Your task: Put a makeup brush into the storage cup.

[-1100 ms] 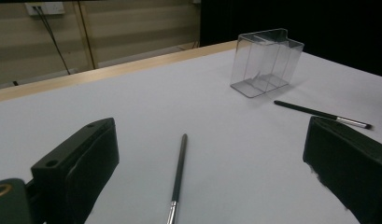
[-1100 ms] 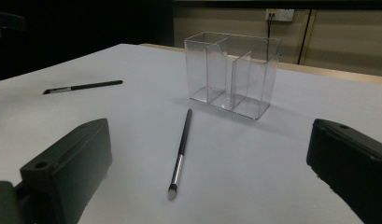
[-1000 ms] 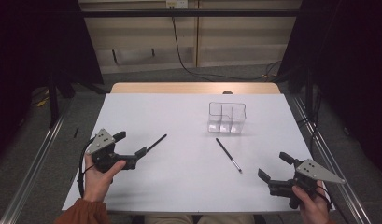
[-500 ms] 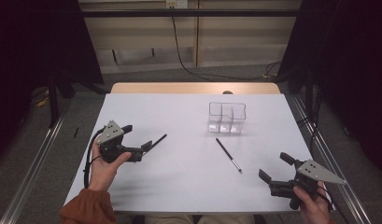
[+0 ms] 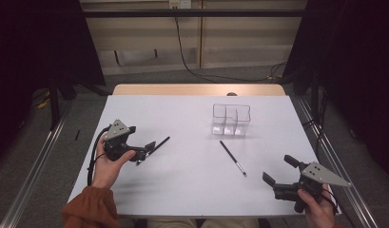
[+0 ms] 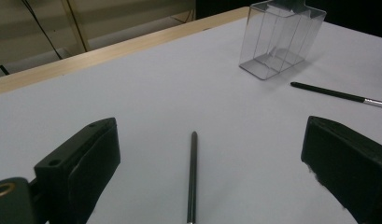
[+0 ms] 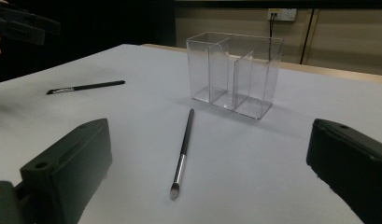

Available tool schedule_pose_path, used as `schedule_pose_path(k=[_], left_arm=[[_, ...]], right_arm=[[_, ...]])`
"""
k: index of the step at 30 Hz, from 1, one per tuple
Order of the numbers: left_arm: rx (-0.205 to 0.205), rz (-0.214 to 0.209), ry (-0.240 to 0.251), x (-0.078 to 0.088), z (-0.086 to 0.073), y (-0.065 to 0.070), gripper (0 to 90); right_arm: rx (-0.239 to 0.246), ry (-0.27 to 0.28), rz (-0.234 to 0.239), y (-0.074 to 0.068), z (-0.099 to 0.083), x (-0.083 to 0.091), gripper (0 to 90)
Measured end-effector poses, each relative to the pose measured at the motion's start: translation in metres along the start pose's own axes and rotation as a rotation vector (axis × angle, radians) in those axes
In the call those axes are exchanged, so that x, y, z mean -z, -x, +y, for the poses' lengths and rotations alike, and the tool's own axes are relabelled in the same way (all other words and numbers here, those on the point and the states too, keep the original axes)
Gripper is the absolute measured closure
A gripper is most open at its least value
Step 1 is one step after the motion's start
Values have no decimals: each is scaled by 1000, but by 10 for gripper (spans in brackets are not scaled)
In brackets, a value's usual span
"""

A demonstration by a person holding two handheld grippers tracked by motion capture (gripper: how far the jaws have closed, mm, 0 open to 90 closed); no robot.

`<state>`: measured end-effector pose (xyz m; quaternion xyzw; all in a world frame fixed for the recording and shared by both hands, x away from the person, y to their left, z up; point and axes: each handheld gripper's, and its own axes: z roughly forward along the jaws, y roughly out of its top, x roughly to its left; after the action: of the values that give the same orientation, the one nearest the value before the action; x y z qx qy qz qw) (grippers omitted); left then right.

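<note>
Surroundings: desk, floor, back wall.

White rectangular desk [image 5: 192,190] with a strip of pale wood [image 5: 182,90] along its far edge. Grey floor [image 5: 49,142] all round; a metal rail [image 5: 37,175] runs along the floor on the left side of the desk and a second rail [image 5: 342,171] on the right. Beige panelled back wall [image 5: 239,42] carries a white wall socket [image 5: 179,4]; a black cable [image 5: 182,52] hangs from it and trails across the floor. Black curtains [image 5: 35,42] flank both sides.
</note>
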<state>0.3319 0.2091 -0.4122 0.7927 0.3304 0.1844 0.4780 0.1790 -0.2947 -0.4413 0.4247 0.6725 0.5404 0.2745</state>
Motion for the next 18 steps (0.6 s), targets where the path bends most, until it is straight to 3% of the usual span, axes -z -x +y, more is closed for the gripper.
schedule_pose_path(k=[5, 9, 13, 18], left_arm=[[16, -9, -43, -5, 2, -3, 50], [-3, -4, -84, -7, 2, -5, 50], [9, -7, -116, -9, 4, -8, 50], [8, -12, -184, -13, 2, -11, 50]], right_arm=[[4, -1, 0, 0, 0, 0, 0], [4, -1, 0, 0, 0, 0, 0], [4, -1, 1, 0, 0, 0, 0], [3, -1, 0, 0, 0, 0, 0]])
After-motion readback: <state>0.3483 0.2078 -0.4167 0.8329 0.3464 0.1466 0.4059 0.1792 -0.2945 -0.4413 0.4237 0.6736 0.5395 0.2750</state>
